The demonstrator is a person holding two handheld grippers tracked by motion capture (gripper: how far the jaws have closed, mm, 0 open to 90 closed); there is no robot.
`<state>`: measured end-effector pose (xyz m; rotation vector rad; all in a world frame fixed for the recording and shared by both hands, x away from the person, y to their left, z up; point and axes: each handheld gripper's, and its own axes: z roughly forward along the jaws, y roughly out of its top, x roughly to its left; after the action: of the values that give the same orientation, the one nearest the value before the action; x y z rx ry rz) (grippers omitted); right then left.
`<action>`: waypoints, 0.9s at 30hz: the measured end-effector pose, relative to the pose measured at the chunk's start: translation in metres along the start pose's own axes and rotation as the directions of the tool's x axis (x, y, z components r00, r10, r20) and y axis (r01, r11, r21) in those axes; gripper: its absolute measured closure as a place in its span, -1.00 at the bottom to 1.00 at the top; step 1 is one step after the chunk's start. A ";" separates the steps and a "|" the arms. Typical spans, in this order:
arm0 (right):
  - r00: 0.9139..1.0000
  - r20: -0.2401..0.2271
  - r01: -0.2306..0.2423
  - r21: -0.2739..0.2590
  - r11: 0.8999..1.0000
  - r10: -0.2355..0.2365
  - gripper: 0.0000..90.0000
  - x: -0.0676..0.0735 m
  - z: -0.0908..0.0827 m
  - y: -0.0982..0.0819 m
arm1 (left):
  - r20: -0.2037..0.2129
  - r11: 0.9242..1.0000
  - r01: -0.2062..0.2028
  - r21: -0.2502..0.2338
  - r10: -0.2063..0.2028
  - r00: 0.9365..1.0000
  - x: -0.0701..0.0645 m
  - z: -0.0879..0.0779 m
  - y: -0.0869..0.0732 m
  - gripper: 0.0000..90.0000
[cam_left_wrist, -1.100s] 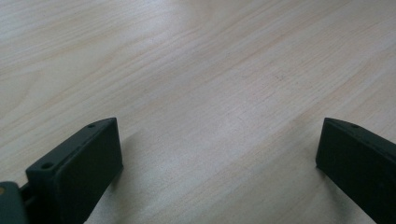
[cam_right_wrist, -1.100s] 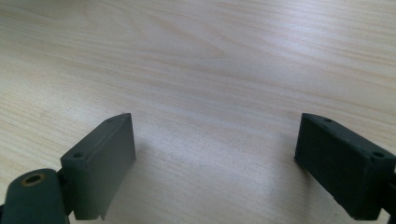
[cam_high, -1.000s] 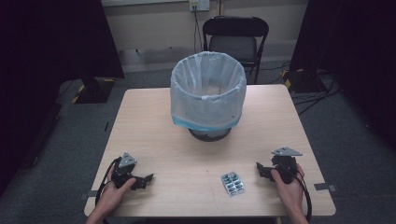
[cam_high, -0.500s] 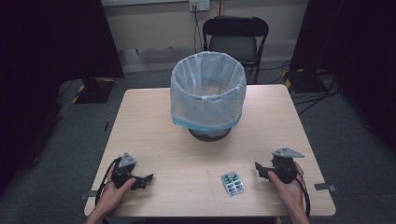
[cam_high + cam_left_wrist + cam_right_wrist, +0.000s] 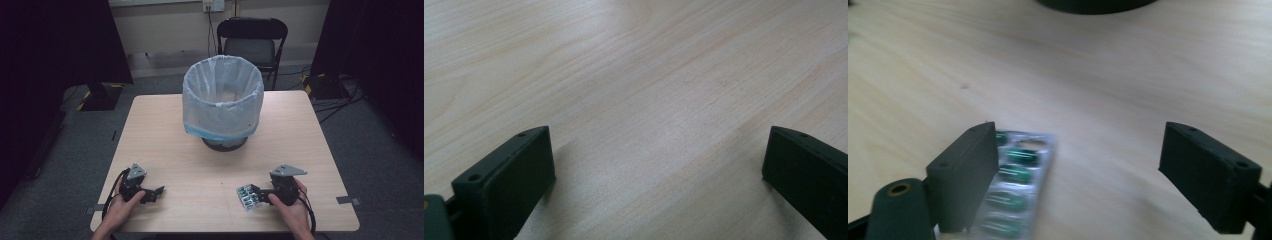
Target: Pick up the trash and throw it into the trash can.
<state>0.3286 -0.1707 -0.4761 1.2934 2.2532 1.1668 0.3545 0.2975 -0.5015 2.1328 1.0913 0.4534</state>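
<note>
A light wooden square worktop (image 5: pixel 300 135) carries a tall round bin lined with a translucent white plastic bag (image 5: pixel 223 102) at its centre, toward twelve o'clock from the person. Near the front edge, at about five o'clock from the bin, a flat silver foil blister pack of green capsules (image 5: pixel 246 196) lies flat on the wood. The right tool (image 5: pixel 259 192), black with a grey three-cornered plate on top, sits low at the pack's three o'clock side, its jaws spread wide. In the right gripper view the pack (image 5: pixel 1015 187) lies off-centre, partly under one jaw rather than between the two. The likely trouble: closing from here could pinch only a corner, or the jaw could push the thin, slick pack across the wood instead of catching it; being so flat, it gives little edge to grip. The right hand (image 5: pixel 292 210) holds the tool nearly level, pointing toward nine o'clock. The left tool (image 5: pixel 152 193), at seven o'clock from the bin, rests on the worktop in the left hand (image 5: pixel 120 207), jaws wide apart and holding nothing, pointing toward three o'clock, well apart from the pack.
</note>
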 end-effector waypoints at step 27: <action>0.979 -0.038 0.202 0.095 0.975 -0.199 -0.37 0.042 0.022 -0.012 | -0.001 1.000 0.001 -0.001 -0.001 1.000 0.000 0.000 0.000 -1.00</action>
<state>0.3110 -0.1282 -0.4937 1.0585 2.4235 1.0197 0.3545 0.2975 -0.5016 2.1313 1.0929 0.4541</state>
